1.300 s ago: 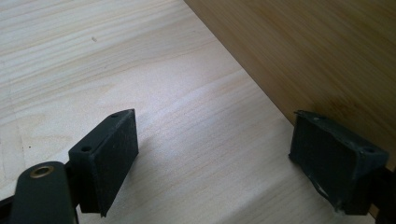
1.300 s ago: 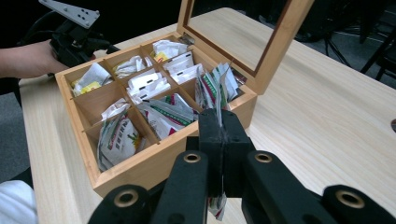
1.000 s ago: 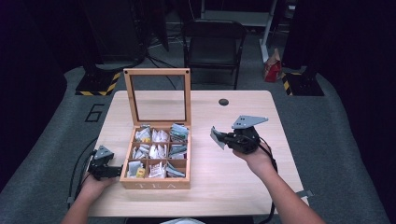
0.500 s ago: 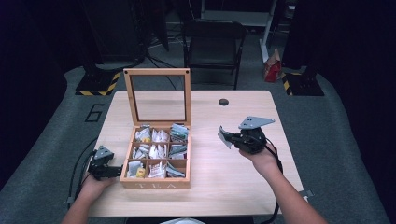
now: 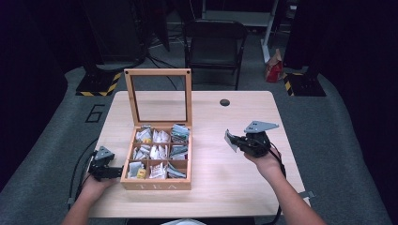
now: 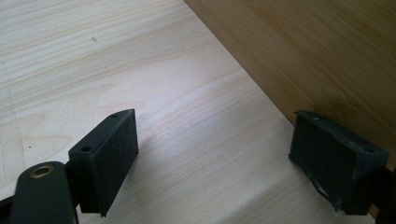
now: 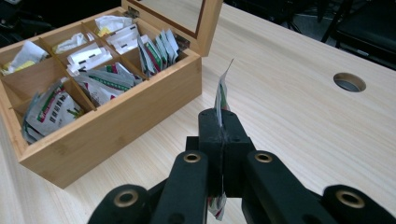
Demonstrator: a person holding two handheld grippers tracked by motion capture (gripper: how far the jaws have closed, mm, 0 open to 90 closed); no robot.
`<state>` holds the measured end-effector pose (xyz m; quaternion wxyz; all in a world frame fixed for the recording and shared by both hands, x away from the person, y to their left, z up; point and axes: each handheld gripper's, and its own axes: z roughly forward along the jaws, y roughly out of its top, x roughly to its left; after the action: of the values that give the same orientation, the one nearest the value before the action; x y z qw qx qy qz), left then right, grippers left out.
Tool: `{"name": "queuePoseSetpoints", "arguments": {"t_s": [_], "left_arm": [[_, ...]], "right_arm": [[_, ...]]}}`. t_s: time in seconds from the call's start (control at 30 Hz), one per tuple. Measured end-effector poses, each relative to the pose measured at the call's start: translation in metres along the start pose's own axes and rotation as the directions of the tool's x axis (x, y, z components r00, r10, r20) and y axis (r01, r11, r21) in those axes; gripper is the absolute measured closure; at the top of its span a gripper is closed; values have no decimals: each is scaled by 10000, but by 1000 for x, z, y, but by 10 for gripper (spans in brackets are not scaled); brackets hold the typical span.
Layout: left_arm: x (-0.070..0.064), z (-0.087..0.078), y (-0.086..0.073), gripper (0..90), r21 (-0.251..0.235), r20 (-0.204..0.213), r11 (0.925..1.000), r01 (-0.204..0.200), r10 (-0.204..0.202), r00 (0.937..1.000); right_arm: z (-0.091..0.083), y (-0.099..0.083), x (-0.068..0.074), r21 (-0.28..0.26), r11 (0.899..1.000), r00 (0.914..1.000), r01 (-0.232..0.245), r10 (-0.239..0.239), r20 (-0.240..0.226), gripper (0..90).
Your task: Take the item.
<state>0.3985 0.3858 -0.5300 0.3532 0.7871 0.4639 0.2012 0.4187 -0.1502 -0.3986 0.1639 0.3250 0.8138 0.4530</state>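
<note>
Right of the wooden tea box [image 5: 157, 180], your right gripper [image 5: 233, 141] pinches a tea bag packet [image 7: 221, 95] above the table [image 5: 234, 187]; more packets [image 5: 159, 152] fill its compartments. Your left gripper [image 5: 115, 172] sits spread against the box's left wall.

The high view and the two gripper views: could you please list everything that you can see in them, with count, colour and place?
Tea box: one, light wood, open, on the left half of the table, glass lid upright.
Sachets in the box: many, mostly white with green, spread over the compartments.
Held tea sachet: one, white with green and red, upright between the right gripper's jaws, right of the box.
Table: one, pale wood, with a round cable hole near the far edge.
Chair: one, black, beyond the table.
Left gripper: black, jaws apart, at the box's left wall.
Right gripper: black, clamped on the sachet.
</note>
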Motion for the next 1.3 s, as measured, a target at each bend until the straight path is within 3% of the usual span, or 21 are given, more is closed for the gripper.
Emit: {"name": "queuePoseSetpoints", "arguments": {"t_s": [0.6,1.3], "left_arm": [[0,0,0,150,-3,-2,10000,-1,1,10000],[0,0,0,149,0,-2,10000,-2,2,10000]], "right_arm": [[7,-25,-4,-7,9998,9993,-207,207,322,895],[21,-58,-1,285,9989,9987,-375,365,358,894]]}}
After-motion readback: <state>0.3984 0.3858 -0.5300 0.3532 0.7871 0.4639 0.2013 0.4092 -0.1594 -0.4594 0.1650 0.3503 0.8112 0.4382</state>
